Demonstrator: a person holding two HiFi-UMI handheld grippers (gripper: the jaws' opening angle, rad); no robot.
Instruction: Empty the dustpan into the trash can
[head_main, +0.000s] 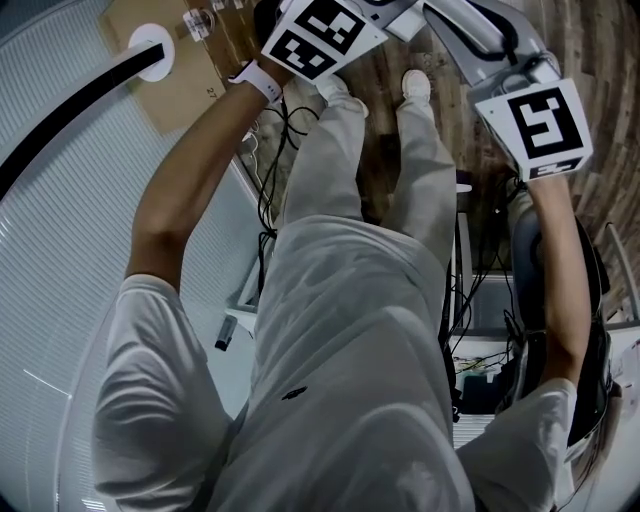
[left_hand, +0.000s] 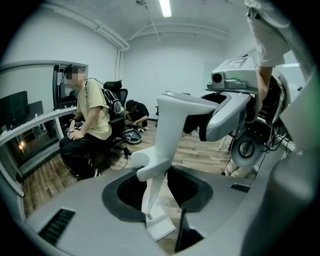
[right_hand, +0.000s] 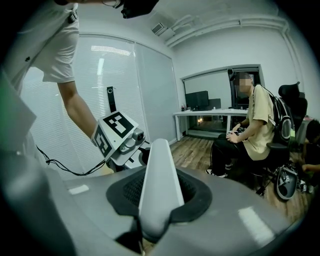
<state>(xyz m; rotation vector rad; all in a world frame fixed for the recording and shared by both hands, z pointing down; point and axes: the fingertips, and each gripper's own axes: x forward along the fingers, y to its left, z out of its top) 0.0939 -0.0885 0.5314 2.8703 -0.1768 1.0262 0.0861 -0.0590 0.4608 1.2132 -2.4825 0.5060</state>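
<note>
Wood-plank floor (head_main: 600, 40) underfoot, white-walled office all round. Standing on it, a person (head_main: 340, 380) in white T-shirt and pale trousers, both arms stretched forward, one tool in each fist. Across the room, a second person (right_hand: 252, 130) in a yellow shirt, seated on a dark office chair (left_hand: 116, 95) near a long white worktop (right_hand: 200, 116) carrying monitors (right_hand: 197, 99). Farther back, a third figure (left_hand: 136, 111) in dark clothes, low to the floor. Flat cardboard box (head_main: 185, 75) lying ahead of the left arm.

Left hand-held gripper (left_hand: 165, 125): white jaws pressed together into one upright blade, pinching nothing. Marker cube (head_main: 315, 35) on it, just past the left wrist. Right hand-held gripper (right_hand: 161, 150): likewise closed tight, a single white ridge with no gap, pinching nothing. Second marker cube (head_main: 545, 125) above the right forearm. Held near each other but apart, the left one's cube and lens plain in the right gripper view, the right one's grey body plain in the left gripper view.

Dustpan and trash can: in none of the three views.

Black cables (head_main: 270, 190) trailing beside the left leg. White shoes (head_main: 415, 85) side by side at the top of the head view.
</note>
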